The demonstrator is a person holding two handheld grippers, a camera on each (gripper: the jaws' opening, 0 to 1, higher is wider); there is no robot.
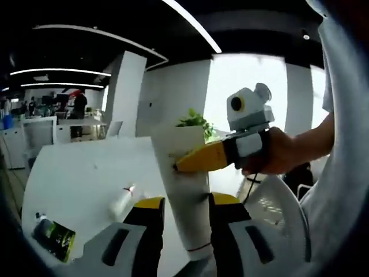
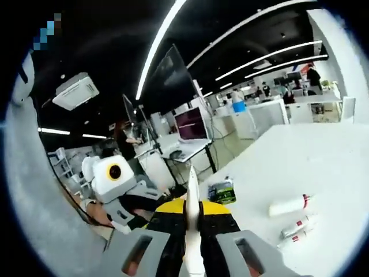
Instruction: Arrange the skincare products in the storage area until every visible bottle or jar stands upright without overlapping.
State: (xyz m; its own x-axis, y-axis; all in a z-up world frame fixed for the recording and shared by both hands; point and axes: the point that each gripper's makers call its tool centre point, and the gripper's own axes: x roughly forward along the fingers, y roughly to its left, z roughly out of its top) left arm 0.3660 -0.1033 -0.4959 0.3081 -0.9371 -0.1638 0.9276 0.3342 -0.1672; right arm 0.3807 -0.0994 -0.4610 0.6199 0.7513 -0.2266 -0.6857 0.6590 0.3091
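Left gripper at bottom centre of the left gripper view, jaws clamped on the lower part of a white tube that runs up the middle of the frame, held off the table. Right gripper comes in from the right in a hand, yellow tips pinching the same tube higher up, at mid-frame. In the right gripper view the right gripper sits at bottom centre, jaws tight on the tube's flat end, seen edge-on as a thin white strip between the yellow tips; the left gripper shows at lower left of that frame, tips hidden behind the right gripper's. So both claws are on one tube, lifted clear. Rest of the products are on the table: a white bottle with a red-marked neck lies on its side, left of centre in the left gripper view; a dark green packet lies flat at lower left. In the right gripper view: packet just right of the tube tip, white bottle lying at right, two smaller tubes with red caps lying just below it, near each other. Plant behind the tube, upper centre of the left gripper view.
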